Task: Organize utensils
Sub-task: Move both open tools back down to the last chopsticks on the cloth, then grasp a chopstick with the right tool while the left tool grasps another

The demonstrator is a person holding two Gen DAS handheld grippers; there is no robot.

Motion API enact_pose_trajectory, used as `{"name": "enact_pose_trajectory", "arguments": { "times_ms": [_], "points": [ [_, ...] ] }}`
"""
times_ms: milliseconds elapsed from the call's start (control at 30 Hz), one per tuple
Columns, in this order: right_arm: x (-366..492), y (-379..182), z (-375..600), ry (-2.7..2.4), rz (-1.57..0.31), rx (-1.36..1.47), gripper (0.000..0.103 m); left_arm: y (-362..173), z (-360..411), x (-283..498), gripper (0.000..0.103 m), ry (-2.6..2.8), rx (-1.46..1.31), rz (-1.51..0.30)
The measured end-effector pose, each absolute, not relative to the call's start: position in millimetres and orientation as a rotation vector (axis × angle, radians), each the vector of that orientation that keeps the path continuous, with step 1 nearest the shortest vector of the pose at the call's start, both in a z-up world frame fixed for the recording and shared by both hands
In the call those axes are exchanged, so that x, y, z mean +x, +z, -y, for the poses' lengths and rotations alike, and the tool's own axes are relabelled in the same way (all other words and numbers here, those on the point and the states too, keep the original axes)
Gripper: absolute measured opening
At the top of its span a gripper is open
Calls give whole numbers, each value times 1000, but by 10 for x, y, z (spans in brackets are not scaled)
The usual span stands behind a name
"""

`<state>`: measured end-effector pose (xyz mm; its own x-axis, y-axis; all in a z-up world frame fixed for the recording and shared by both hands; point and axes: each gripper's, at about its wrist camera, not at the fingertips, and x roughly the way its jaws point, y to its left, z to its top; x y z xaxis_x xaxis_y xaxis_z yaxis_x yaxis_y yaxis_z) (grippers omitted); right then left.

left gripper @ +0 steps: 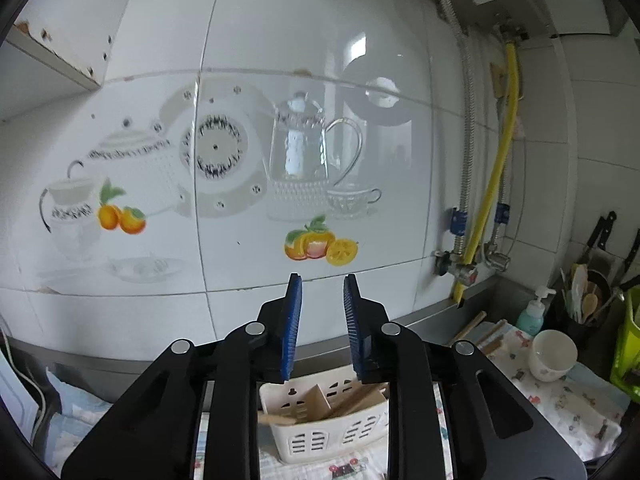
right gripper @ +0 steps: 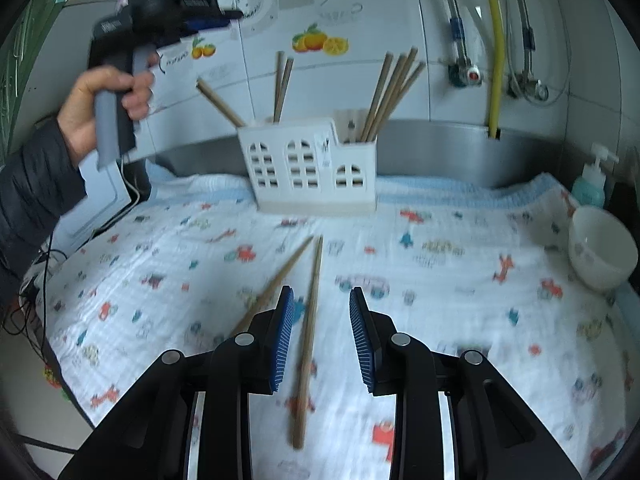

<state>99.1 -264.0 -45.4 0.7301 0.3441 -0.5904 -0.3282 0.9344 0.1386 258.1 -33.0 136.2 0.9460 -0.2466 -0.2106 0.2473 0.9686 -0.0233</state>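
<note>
A white slotted utensil caddy (right gripper: 312, 168) stands on the patterned cloth near the back wall, with several wooden chopsticks (right gripper: 390, 96) upright in its compartments. Two loose chopsticks (right gripper: 308, 340) lie on the cloth in front of it. My right gripper (right gripper: 322, 336) is open, low over the cloth, with one loose chopstick between its fingers, not gripped. My left gripper (left gripper: 322, 320) is open and empty, raised above the caddy (left gripper: 324, 424), facing the tiled wall. It also shows in the right wrist view (right gripper: 216, 20), held high at the left.
A white bowl (right gripper: 602, 246) sits on the cloth at the right, a soap pump bottle (right gripper: 590, 184) behind it. A black utensil pot (left gripper: 588, 308) and a green container (left gripper: 628, 340) stand at the far right. Pipes and a yellow hose (right gripper: 496, 40) run down the wall.
</note>
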Motion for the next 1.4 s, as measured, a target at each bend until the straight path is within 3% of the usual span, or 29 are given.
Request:
{"name": "enact_pose_trajectory", "arguments": {
  "times_ms": [133, 233, 600, 767, 1400],
  "points": [
    [894, -648, 2609, 382, -695, 40, 25, 1325, 291, 2301, 24, -263, 3, -218],
    [846, -761, 2565, 383, -717, 39, 21, 1235, 243, 2113, 33, -270, -12, -235],
    [851, -1044, 2433, 356, -773, 1, 16, 618, 192, 1517, 33, -297, -19, -385],
    [829, -1088, 2411, 333, -771, -22, 7, 280, 194, 1360, 33, -299, -23, -466],
    [602, -815, 2681, 311, -700, 52, 7, -872, 639, 1020, 33, -442, -58, -765]
  ]
}}
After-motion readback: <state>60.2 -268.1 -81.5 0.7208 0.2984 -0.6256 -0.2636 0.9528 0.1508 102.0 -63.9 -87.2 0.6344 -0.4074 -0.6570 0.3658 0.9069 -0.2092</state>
